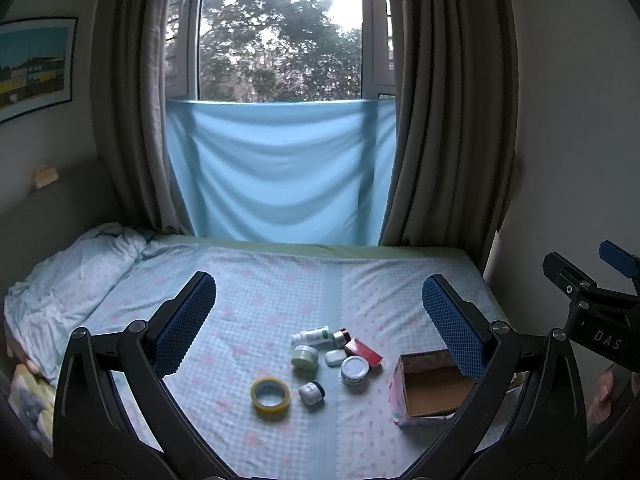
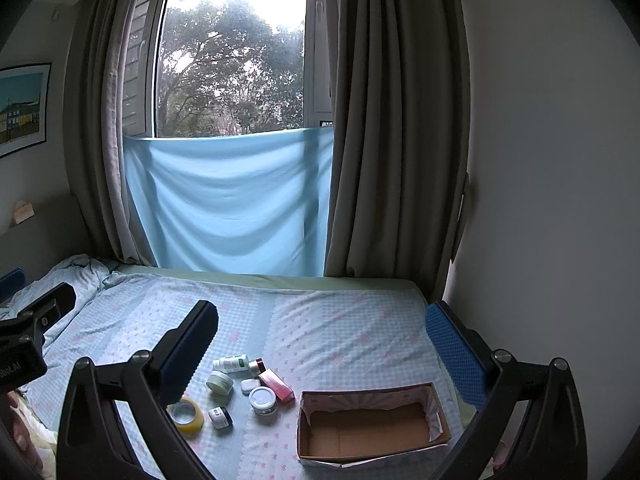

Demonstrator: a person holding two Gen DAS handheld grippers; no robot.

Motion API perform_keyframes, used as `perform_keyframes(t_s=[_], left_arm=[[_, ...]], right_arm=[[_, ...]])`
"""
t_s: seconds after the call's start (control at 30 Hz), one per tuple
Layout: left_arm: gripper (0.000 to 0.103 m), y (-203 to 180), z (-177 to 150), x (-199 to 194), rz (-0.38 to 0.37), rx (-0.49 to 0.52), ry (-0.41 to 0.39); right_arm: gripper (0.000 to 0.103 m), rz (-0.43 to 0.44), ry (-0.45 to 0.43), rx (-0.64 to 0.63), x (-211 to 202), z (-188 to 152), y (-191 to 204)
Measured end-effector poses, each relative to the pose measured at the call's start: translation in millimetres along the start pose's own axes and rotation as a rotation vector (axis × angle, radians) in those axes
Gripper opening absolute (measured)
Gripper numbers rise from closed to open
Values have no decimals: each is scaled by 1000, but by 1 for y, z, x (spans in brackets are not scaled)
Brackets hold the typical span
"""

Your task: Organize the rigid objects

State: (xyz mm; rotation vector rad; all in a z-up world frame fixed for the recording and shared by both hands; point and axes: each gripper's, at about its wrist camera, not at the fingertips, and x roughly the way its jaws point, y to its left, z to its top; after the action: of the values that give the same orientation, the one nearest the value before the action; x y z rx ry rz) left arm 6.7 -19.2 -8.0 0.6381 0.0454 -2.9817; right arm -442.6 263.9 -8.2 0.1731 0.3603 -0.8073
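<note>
Small objects lie grouped on the bed: a yellow tape roll (image 1: 270, 395) (image 2: 186, 416), a green jar (image 1: 305, 357) (image 2: 219, 383), a white-lidded jar (image 1: 355, 369) (image 2: 263, 400), a small dark-capped jar (image 1: 311, 393) (image 2: 220, 417), a white bottle (image 1: 314, 336) (image 2: 231, 363), a red box (image 1: 363, 352) (image 2: 276, 385) and a small white case (image 1: 334, 357) (image 2: 250, 385). An empty open cardboard box (image 1: 430, 394) (image 2: 370, 426) sits to their right. My left gripper (image 1: 320, 328) is open above the objects. My right gripper (image 2: 320, 344) is open above them, empty.
The bed (image 2: 340, 320) has a pale blue patterned sheet, with a crumpled duvet (image 1: 68, 280) at the left. A blue cloth (image 1: 276, 168) and grey curtains hang at the window behind. A wall is close on the right. The right gripper's body (image 1: 592, 300) shows at the right edge.
</note>
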Motion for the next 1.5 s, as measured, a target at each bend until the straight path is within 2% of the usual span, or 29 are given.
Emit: perform_keyframes(t_s=[0.7,0.93,1.03,1.2,1.37,1.5], left_arm=[[102,-2,-2,6,21,-14,4],[102,5,-4,12,84,-34,17],[102,11,-7,23,114,-56,53],[102,26,-32,59,180,-106,178],[102,51,-75,106,229,-202,329],[102,70,-112,143,256,-229,416]], right_arm=[[103,8,8,-17,8,4,-2],[103,58,51,-32,26,4,-4],[103,106,86,-51,44,3,-5],[103,177,166,-119,90,-9,-6],[103,244,280,-201,157,-35,0],[103,279,378,-267,214,-56,10]])
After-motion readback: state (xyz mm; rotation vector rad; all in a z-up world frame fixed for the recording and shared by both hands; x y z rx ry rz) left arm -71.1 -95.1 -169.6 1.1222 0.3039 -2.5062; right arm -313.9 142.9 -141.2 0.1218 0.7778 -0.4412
